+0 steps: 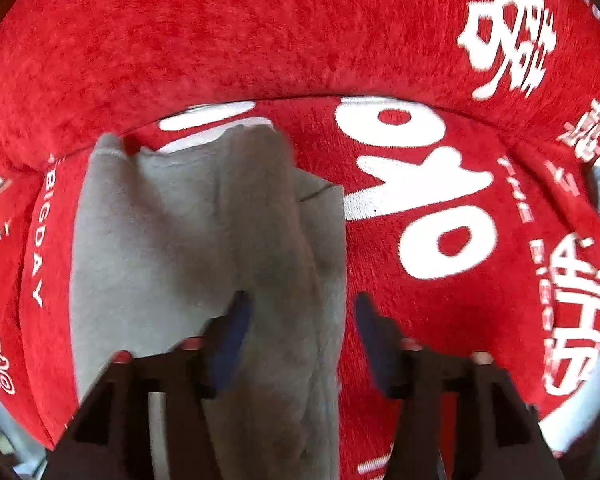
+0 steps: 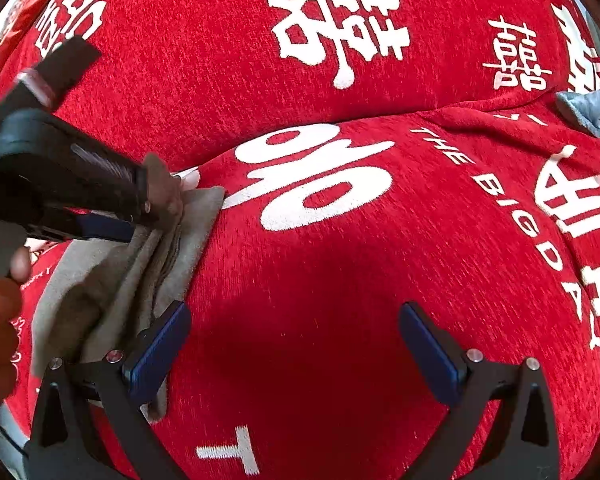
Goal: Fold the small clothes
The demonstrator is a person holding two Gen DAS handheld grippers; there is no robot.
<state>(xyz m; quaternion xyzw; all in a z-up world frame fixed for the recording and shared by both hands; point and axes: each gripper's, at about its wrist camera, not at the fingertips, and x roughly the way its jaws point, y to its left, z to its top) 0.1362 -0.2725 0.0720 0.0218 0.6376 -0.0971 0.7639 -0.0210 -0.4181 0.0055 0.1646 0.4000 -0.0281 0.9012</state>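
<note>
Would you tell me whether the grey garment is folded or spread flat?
Folded: the grey garment lies in overlapping layers, lengthwise creases showing, on the red cover.

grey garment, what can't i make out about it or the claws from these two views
- Grey garment: its type is unclear; in the left wrist view the left claw covers its near end, in the right wrist view it lies bunched.
- Left claw in the right wrist view: whether its fingertips pinch the cloth is hidden by folds.
- Blue cloth: cut off at the right edge.
- Right claw: open, nothing between.
</note>
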